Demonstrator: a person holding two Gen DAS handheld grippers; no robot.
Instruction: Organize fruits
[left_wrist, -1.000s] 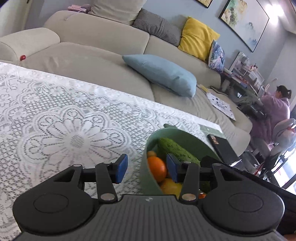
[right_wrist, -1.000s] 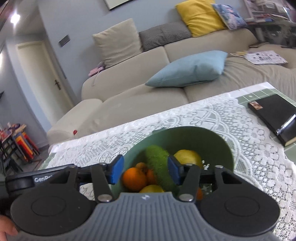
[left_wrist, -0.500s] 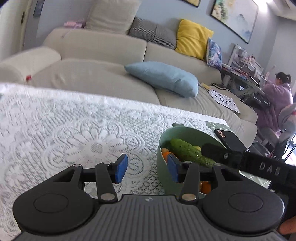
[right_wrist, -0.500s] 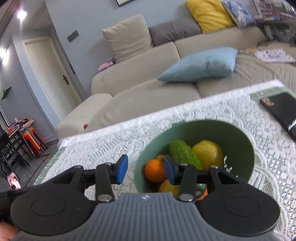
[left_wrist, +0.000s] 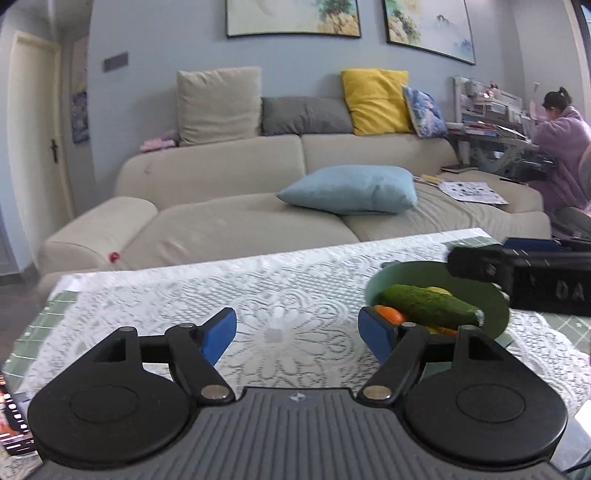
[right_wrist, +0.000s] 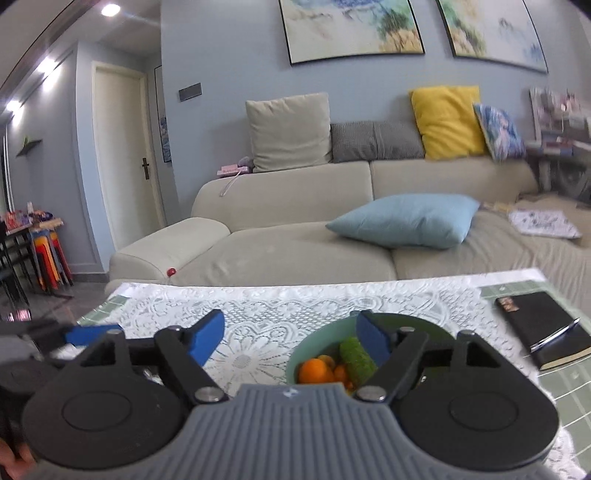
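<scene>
A green bowl (left_wrist: 496, 306) stands on the lace tablecloth (left_wrist: 280, 295). It holds a green cucumber (left_wrist: 428, 305), oranges (left_wrist: 392, 314) and a yellow fruit. In the right wrist view the bowl (right_wrist: 314, 343) shows the cucumber (right_wrist: 356, 356) and an orange (right_wrist: 313, 371). My left gripper (left_wrist: 297, 334) is open and empty, above the cloth to the left of the bowl. My right gripper (right_wrist: 290, 334) is open and empty, raised above and behind the bowl; its body shows in the left wrist view (left_wrist: 524, 273).
A black notebook with a pen (right_wrist: 543, 328) lies on the table's right side. A beige sofa (right_wrist: 295, 236) with a blue cushion (right_wrist: 402, 221) stands behind the table. A person (left_wrist: 561, 155) sits at a desk far right.
Both grippers have pulled back and up from the bowl and levelled out. Their jaws have opened wider. The fruit stays in the bowl.
</scene>
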